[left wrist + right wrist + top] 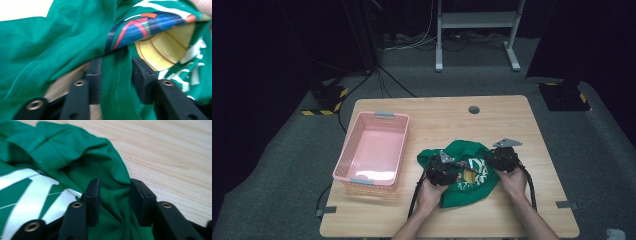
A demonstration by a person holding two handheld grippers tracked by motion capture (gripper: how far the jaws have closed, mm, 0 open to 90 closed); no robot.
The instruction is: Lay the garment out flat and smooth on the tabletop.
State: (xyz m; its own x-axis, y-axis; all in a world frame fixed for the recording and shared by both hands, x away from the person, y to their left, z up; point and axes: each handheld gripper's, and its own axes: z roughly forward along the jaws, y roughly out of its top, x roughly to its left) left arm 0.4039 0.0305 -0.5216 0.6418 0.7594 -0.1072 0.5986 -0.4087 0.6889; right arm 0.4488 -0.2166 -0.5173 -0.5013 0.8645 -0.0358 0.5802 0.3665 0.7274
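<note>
A green shirt [464, 175] lies crumpled on the wooden surface [437, 117], right of a pink basket [373, 150] — white lettering and a colourful print with a yellow patch show on it. The left hand-held gripper [116, 76] and the right hand-held gripper [113, 197] each stand released, a fold of cloth loose between the jaws.

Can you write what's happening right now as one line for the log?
work: handling shirt | left tool: open, cloth between jaws | right tool: open, cloth between jaws | basket: left of shirt | table
</note>
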